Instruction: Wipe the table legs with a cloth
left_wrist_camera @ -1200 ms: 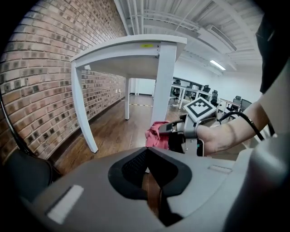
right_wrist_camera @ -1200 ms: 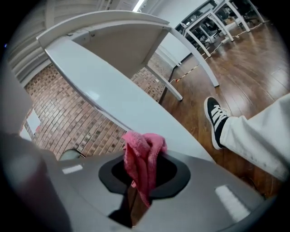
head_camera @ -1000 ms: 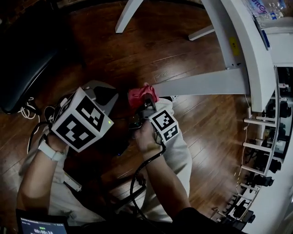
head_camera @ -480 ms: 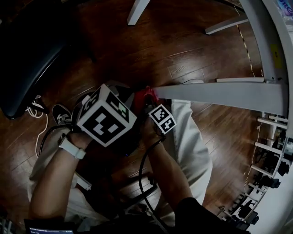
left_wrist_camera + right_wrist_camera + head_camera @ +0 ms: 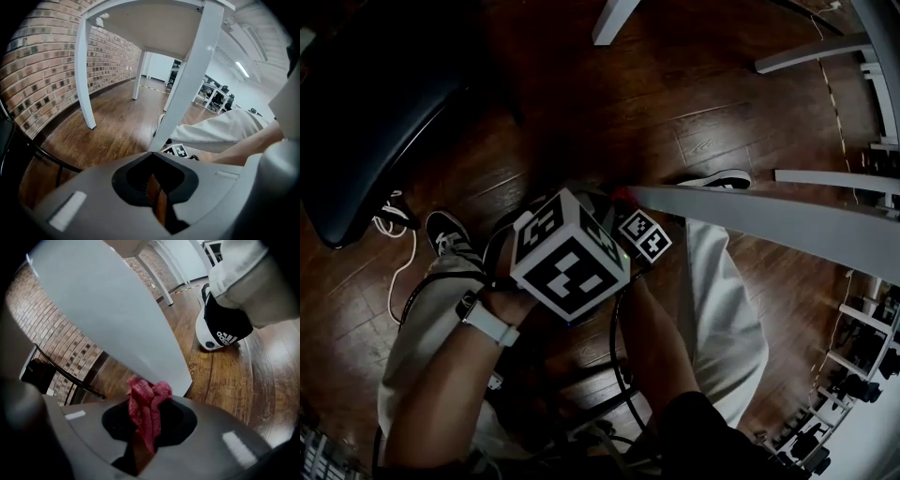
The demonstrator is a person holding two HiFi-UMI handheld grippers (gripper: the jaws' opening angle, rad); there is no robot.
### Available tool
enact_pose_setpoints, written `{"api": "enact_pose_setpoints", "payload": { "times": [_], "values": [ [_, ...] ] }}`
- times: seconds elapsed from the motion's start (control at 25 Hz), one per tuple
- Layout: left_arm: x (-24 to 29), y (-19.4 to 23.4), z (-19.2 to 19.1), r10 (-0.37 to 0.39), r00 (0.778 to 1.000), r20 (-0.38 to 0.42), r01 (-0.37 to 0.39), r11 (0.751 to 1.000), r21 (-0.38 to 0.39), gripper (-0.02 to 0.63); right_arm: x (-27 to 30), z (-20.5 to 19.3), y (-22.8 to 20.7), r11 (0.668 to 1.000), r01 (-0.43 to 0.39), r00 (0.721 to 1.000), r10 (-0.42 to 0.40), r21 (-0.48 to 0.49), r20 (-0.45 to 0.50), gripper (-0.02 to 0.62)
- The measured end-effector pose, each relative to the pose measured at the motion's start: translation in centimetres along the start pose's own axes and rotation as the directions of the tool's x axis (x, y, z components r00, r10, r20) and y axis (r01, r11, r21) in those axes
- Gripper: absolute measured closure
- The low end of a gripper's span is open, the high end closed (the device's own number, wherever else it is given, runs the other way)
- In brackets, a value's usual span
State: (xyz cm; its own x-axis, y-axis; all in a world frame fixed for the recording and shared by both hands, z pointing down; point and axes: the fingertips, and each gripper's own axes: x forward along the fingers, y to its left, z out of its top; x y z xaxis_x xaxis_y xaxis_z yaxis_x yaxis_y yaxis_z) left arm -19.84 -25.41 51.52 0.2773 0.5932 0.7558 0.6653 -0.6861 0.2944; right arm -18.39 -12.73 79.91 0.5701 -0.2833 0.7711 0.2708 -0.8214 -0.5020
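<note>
Right tongs clamp a red cloth at the white table leg; left tongs closed; wooden floor, brick wall.

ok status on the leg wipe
Right gripper shut on red cloth, at the white table leg. Left gripper shut, empty. Black shoe nearby, not blocking.

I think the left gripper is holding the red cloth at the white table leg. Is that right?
Not quite. It is the right gripper that holds the red cloth at the white table leg, as the right gripper view shows. The left gripper has nothing between its jaws.
</note>
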Motion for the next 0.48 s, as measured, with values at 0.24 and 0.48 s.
{"api": "enact_pose_setpoints", "payload": {
  "times": [0.24, 0.48],
  "values": [
    [0.5, -0.9, 0.8, -0.016, 1.000, 0.019, 0.016, 1.000, 0.019, 0.612, 1.0, -1.3, -2.1, 0.995, 0.045, 0.996, -0.051, -0.085, -0.069, 0.540],
    [0.6, -0.5, 0.3, 0.015, 1.000, 0.006, -0.016, 1.000, 0.017, 0.611, -0.4, -1.7, -2.0, 0.936, -0.020, 0.981, -0.049, -0.353, -0.186, 0.540]
  ]
}}
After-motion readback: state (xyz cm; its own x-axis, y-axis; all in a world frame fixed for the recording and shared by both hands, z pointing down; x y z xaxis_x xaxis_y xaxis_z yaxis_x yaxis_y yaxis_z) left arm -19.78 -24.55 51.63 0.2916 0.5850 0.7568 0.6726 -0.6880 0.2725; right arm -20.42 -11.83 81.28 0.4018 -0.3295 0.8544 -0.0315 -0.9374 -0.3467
